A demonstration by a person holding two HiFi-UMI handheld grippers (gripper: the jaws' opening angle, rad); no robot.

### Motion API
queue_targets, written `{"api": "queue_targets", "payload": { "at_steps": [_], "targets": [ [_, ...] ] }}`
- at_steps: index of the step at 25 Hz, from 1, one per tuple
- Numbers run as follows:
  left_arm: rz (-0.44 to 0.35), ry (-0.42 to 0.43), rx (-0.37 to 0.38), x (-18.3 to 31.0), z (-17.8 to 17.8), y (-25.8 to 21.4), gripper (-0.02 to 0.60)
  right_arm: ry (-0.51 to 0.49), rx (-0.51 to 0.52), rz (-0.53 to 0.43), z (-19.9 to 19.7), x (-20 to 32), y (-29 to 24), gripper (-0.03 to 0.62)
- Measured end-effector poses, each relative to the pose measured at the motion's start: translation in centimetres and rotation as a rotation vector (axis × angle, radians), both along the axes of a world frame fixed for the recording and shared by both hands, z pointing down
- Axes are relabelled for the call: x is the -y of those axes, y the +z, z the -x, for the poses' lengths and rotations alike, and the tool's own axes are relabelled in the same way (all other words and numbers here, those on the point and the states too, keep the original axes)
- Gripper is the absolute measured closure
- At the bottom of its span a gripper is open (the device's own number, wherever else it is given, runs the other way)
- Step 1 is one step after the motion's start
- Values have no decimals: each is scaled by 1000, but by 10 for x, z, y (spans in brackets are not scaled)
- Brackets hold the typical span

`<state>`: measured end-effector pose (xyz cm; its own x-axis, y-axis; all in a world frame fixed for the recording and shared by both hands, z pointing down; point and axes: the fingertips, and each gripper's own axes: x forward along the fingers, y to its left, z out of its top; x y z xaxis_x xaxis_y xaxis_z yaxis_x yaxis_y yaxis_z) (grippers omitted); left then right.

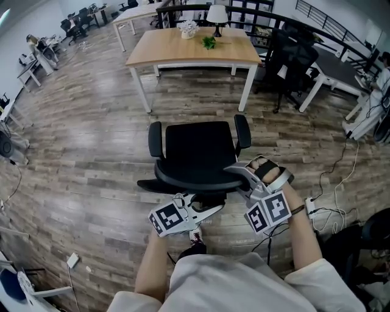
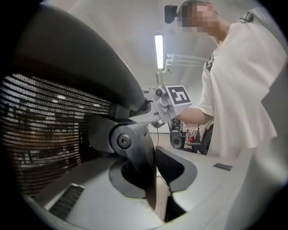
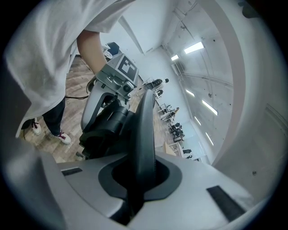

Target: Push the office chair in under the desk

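Observation:
The black office chair (image 1: 198,152) stands on the wood floor, its seat facing the wooden desk (image 1: 183,55) and well short of it. I stand behind its backrest. My left gripper (image 1: 214,209) is at the rear of the backrest's lower frame; in the left gripper view a black frame bracket (image 2: 135,152) sits between the jaws of the left gripper (image 2: 155,179), beside the mesh back (image 2: 45,130). My right gripper (image 1: 236,172) is shut on the backrest's thin top rim (image 3: 146,126), which fills the gap of the right gripper (image 3: 141,177).
A table lamp (image 1: 217,15), a small green plant (image 1: 209,42) and a white ornament (image 1: 187,28) stand on the desk. Another black chair (image 1: 292,58) and a white desk (image 1: 338,70) stand at right. Cables and a power strip (image 1: 311,206) lie on the floor by my right arm.

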<state>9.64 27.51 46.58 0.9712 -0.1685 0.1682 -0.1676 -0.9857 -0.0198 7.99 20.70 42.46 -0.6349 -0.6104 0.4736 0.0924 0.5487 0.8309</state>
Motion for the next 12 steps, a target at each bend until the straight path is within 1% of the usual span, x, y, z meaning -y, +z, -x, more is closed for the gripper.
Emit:
{"api": "queue_targets", "payload": {
  "at_steps": [4,8,12],
  "targets": [
    [-3,13,2,21,6,3,479,19,1,-2,4,21,3,556],
    [3,24,-1,50,15,2,479,30,6,-51,11,50,-1,557],
    [3,37,-13,79,23,3,479,47,0,-50,17,78,1,557]
  ]
}}
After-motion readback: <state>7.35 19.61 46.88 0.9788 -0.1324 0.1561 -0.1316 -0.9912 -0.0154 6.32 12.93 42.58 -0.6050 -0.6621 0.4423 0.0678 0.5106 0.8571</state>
